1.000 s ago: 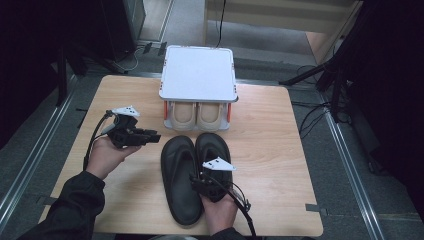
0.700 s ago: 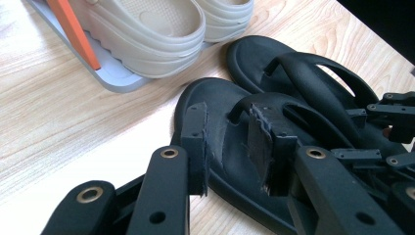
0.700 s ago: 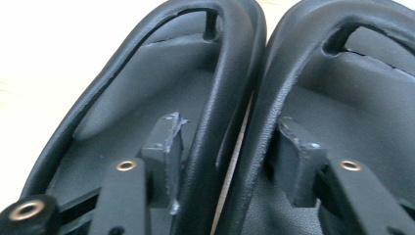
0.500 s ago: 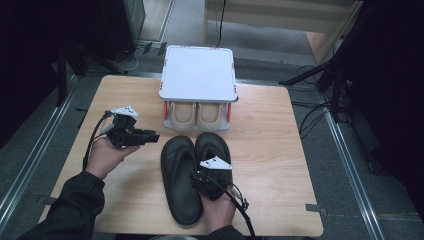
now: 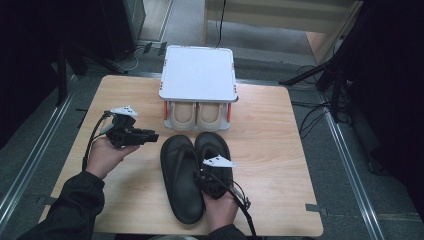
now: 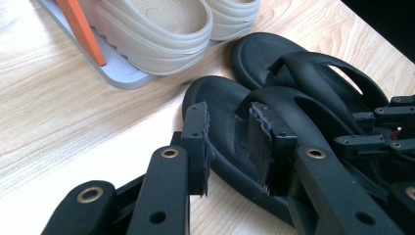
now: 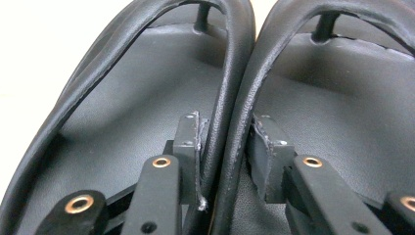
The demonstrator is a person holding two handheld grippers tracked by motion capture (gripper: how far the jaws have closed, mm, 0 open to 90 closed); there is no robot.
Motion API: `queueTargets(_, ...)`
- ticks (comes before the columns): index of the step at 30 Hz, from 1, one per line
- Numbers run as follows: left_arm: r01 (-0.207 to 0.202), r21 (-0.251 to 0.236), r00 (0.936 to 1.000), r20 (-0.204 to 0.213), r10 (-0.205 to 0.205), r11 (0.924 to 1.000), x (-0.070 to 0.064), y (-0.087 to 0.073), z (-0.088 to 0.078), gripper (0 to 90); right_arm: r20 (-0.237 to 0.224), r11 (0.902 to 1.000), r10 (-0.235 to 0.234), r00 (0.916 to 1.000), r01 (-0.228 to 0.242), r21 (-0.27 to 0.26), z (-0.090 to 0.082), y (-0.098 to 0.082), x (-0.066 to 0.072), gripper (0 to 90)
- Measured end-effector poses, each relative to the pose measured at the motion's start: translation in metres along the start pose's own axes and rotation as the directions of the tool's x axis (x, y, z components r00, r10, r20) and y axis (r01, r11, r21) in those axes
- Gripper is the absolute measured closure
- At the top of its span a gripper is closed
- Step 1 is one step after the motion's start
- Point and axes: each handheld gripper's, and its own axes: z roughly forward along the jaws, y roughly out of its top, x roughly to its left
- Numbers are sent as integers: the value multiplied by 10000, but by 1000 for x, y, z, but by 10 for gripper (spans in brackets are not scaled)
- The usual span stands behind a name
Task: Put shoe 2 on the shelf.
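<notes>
Nearest the person, right gripper [image 5: 214,176] sits over the pair of black flip-flops [image 5: 195,170], held in the right hand [image 5: 220,207]. In the right gripper view its black fingers [image 7: 188,134] straddle the two inner straps [image 7: 235,112] where they run side by side, left finger touching the left strap, right finger against the right strap; fingers close around both straps, full pinch or not cannot tell. Straps are smooth, rounded, slightly glossy, leather-like; footbeds matte black, oval, toe posts visible at the far end. Finger pads look rough and chipped at the edges. Flip-flops lie flat, side by side and touching, toes away from the person, on the pale wood-grain surface [image 5: 270,150]. Left gripper [image 5: 142,136], in the left hand [image 5: 102,155], hangs left of the flip-flops, pointing toward them, apart from them; its fingers [image 6: 195,142] spread with a clear gap, nothing between them. Farther off, just beyond the flip-flop toes, a pair of beige slippers [image 5: 197,115], thick, moulded, ridged soles, rests on the lower grey tray of a small rack [image 5: 198,72] with orange posts [image 5: 166,111] and a flat white square top.
</notes>
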Motion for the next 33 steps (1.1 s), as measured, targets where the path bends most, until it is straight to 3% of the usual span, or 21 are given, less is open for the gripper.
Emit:
queueTargets(6,124,27,9999,88,-124,9999,1,0,0,728,-212,9998,20,9998,-16,202,-3,1,-6,754)
queueTargets(14,224,-22,9997,-104,-224,9997,5,-2,-2,686,-701,9987,-247,9972,277,434,-4,4,-13,760)
queueTargets(25,169,67,9994,-308,-166,9998,8,-5,-2,662,-1450,9903,-1035,9840,1156,775,-17,17,-28,762)
queueTargets(28,251,8,9992,-303,-251,9997,11,-6,-3,648,-1945,9852,-1334,9718,1514,804,-24,22,-30,762)
queueTargets(30,272,-19,9990,-344,-273,9996,13,-8,-4,616,-2322,9768,-1734,9571,1973,836,-27,26,-32,761)
queueTargets(33,308,86,9984,-481,-304,9995,15,-9,-5,590,-2875,9572,-2382,9277,2744,922,-28,30,-36,761)
